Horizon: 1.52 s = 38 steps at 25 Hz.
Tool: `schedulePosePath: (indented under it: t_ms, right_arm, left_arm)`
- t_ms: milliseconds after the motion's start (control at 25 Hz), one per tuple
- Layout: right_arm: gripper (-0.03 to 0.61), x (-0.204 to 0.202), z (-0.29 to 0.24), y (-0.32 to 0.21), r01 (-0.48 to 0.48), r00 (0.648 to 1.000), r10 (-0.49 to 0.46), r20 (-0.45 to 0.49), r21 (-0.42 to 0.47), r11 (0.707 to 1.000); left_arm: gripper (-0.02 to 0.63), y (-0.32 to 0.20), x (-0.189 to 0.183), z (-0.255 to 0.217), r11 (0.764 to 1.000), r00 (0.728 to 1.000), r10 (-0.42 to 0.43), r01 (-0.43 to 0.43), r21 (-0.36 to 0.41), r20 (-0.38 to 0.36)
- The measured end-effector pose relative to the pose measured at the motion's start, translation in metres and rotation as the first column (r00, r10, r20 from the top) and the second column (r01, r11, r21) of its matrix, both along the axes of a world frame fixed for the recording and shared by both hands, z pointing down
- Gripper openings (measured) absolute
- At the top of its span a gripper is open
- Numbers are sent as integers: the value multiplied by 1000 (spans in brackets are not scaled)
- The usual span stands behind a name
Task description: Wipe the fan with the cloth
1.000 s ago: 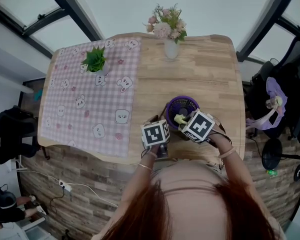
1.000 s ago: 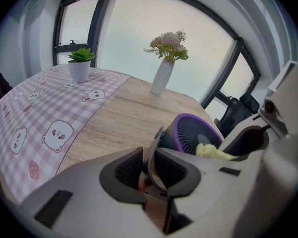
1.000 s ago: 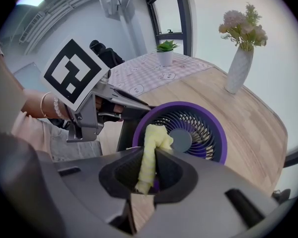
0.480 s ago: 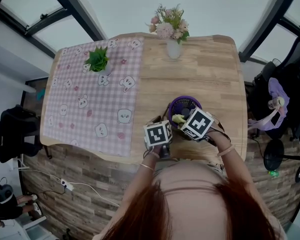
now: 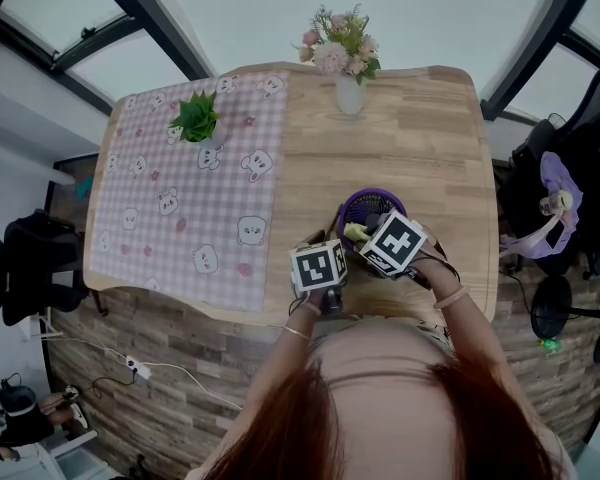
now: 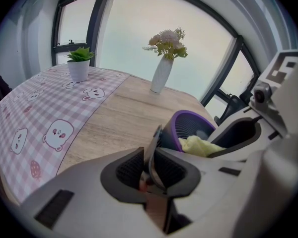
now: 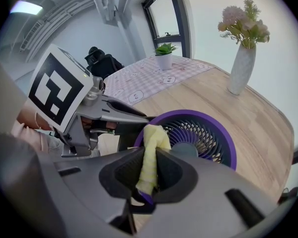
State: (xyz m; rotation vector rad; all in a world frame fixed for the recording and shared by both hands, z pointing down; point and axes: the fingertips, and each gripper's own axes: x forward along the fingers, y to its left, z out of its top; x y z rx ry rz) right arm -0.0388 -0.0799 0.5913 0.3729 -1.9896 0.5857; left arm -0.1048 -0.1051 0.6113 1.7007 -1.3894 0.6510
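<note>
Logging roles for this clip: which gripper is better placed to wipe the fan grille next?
Right. The right gripper is shut on the yellow cloth, right at the purple fan's rim. The left gripper carries no cloth; it is shut on a thin dark part beside the fan.

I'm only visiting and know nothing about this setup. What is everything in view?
table: one, light wood, under everything.
tablecloth: one, pink checked, over the table's left part.
potted plant: one, green in a white pot, far on the tablecloth.
vase: one, white, holding pink flowers, table's far edge.
fan: one, purple, table's near edge.
cloth: one, yellow, at the fan's rim.
left tongs: one, grey, shut on a thin dark part of the fan.
right tongs: one, grey, shut on the cloth.
</note>
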Motion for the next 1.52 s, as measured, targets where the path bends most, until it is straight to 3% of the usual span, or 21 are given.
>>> schedulePosePath:
  t_ms: [840, 1080, 1520]
  right_arm:
    - [57, -18, 2, -20, -52, 997, 48, 68, 63, 997]
    - [57, -25, -4, -27, -86, 989, 70, 131, 119, 989]
    - [57, -11, -35, -37, -123, 983, 83, 162, 254, 960]
  left_arm:
    - [58, -1, -4, 2, 999, 999, -17, 15, -49, -30]
    - [58, -1, -4, 3, 998, 999, -39, 37, -54, -37]
    - [60, -1, -5, 4, 997, 997, -63, 61, -46, -41]
